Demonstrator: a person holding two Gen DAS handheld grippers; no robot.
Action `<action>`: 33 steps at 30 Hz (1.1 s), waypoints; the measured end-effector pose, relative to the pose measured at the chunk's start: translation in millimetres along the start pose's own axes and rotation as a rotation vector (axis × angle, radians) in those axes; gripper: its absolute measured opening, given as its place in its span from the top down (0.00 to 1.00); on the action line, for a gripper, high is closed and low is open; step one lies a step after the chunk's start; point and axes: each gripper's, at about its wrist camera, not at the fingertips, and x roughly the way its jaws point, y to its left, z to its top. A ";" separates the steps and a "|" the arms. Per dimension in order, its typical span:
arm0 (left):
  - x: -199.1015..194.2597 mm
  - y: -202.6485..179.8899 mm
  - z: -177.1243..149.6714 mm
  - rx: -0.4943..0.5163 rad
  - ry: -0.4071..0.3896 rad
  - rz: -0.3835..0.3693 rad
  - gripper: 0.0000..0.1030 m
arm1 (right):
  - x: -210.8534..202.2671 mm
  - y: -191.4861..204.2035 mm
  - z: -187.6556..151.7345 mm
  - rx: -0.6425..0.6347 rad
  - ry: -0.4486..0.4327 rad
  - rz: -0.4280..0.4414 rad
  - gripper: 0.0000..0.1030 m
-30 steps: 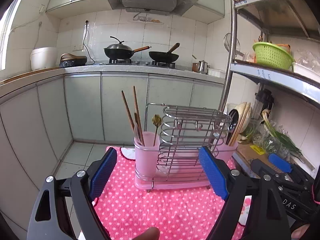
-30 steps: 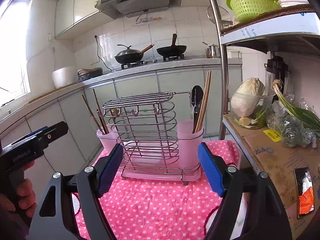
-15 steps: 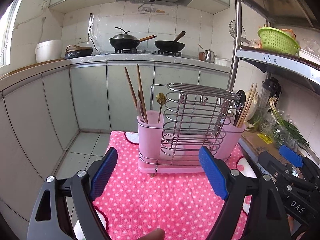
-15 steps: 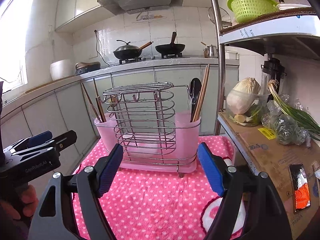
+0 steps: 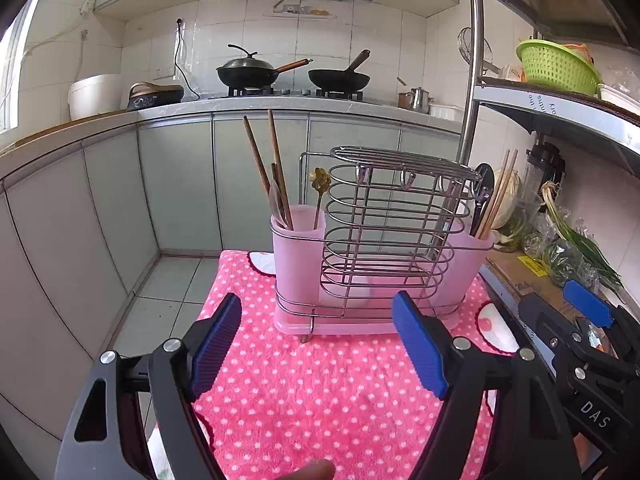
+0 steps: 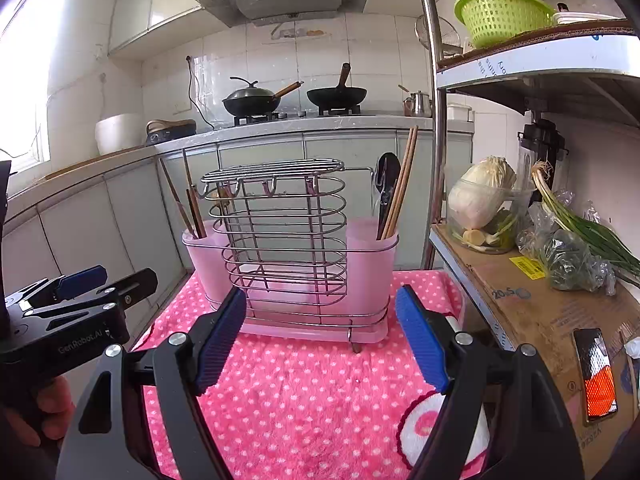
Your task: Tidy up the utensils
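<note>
A pink utensil holder with a wire rack [image 5: 380, 248] stands on a pink dotted cloth [image 5: 320, 392]; it also shows in the right wrist view [image 6: 288, 248]. Its left cup holds brown chopsticks [image 5: 266, 168] and a gold spoon [image 5: 319, 188]. Its right cup holds light chopsticks [image 6: 402, 180] and a dark spoon [image 6: 385, 184]. My left gripper [image 5: 316, 344] is open and empty, in front of the holder. My right gripper [image 6: 320, 340] is open and empty, also in front of it and a little back.
A metal shelf on the right carries a cardboard box [image 6: 540, 312], a cabbage in a tub [image 6: 480, 204], bagged greens [image 6: 576, 252] and a green basket [image 6: 500, 16]. Kitchen cabinets and a stove with two pans [image 5: 288, 74] stand behind. The floor drops off left of the cloth.
Both grippers have drawn back from the holder and risen, so more of the cloth shows in front. Both stay open and empty.
</note>
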 end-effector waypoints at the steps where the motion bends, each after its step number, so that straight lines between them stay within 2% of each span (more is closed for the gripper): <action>1: 1.1 -0.4 0.1 -0.001 0.002 0.000 0.26 | 0.8 0.2 -0.1 0.000 0.001 0.001 0.25; 33: 1.0 -3.8 0.4 0.010 -0.006 -0.010 0.27 | 5.6 5.3 -0.2 -0.023 0.010 0.005 0.25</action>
